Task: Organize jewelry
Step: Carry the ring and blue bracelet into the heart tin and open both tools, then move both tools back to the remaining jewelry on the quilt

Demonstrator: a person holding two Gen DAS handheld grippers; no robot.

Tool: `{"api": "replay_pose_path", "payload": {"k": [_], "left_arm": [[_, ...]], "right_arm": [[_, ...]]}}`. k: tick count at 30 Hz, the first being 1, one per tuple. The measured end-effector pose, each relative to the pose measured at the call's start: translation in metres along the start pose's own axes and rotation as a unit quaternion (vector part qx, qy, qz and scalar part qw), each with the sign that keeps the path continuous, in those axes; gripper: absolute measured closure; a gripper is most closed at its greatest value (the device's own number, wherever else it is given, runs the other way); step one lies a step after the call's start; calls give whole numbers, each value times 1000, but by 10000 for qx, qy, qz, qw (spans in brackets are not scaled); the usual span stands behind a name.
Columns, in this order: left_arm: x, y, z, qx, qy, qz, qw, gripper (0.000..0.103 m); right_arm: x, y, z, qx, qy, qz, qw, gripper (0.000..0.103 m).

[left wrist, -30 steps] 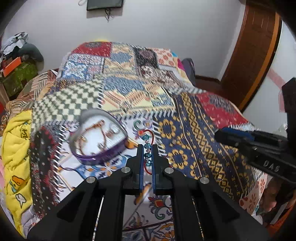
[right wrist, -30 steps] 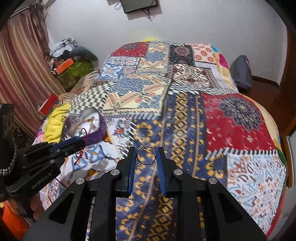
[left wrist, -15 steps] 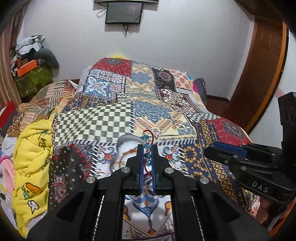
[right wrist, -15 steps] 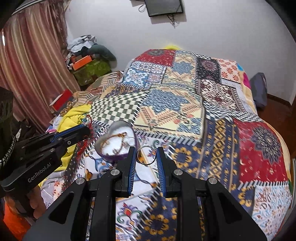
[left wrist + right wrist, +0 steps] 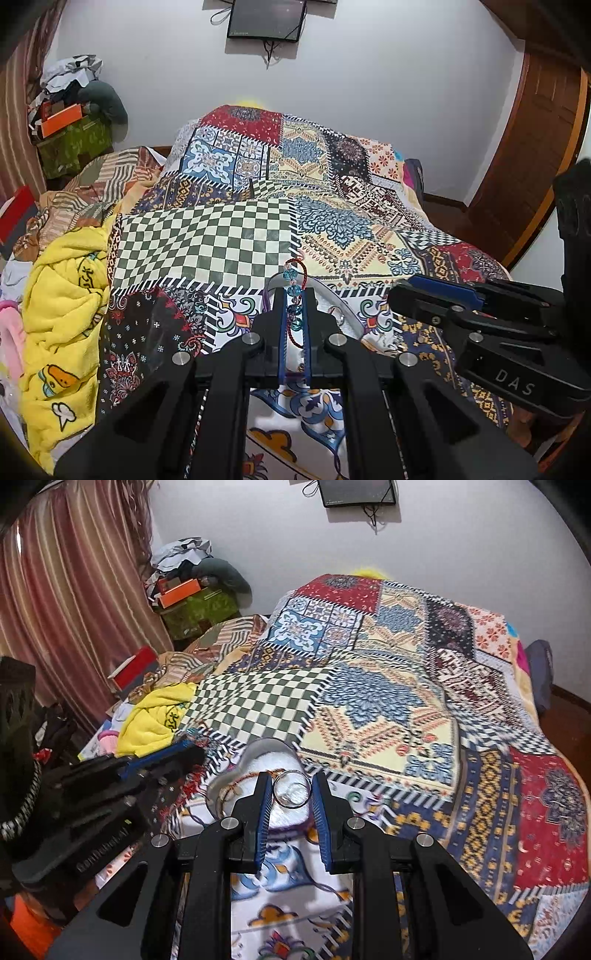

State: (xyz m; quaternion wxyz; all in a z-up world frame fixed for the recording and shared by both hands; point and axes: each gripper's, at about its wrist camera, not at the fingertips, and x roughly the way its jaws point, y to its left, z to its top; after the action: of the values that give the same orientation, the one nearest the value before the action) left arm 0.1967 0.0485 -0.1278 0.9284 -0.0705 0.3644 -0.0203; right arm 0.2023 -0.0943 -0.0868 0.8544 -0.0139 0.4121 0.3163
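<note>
My left gripper (image 5: pixel 294 295) is shut on a red cord bracelet with blue beads (image 5: pixel 289 275), held upright just in front of a heart-shaped box (image 5: pixel 347 310), which the fingers mostly hide. In the right wrist view the same box (image 5: pixel 275 760) shows a white lining, a purple wall and a brown cord bracelet inside. My right gripper (image 5: pixel 291 779) is shut on a thin silver ring (image 5: pixel 291 806), held over the box's near lobe. Each gripper shows in the other's view: the right gripper (image 5: pixel 410 288) beside the box, the left gripper (image 5: pixel 184 746) to the box's left.
The box lies on a patchwork quilt (image 5: pixel 229 243) covering a bed. A crumpled yellow blanket (image 5: pixel 62 295) lies at the left edge. Boxes and clothes (image 5: pixel 188 590) pile up by a curtain (image 5: pixel 66 590). A wooden door (image 5: pixel 535 147) stands at the right.
Both grippers have swung left across the quilt with their jewelry still held. The heart-shaped box, earlier off to the left, now sits straight ahead of both pairs of fingers.
</note>
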Motion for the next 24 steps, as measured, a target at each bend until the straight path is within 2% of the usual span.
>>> {"api": "replay_pose_path", "payload": {"k": [24], "left_arm": [[42, 8, -16, 139, 423, -83, 9990, 98]], "right_arm": [[48, 3, 5, 59, 374, 196, 9991, 83]]}}
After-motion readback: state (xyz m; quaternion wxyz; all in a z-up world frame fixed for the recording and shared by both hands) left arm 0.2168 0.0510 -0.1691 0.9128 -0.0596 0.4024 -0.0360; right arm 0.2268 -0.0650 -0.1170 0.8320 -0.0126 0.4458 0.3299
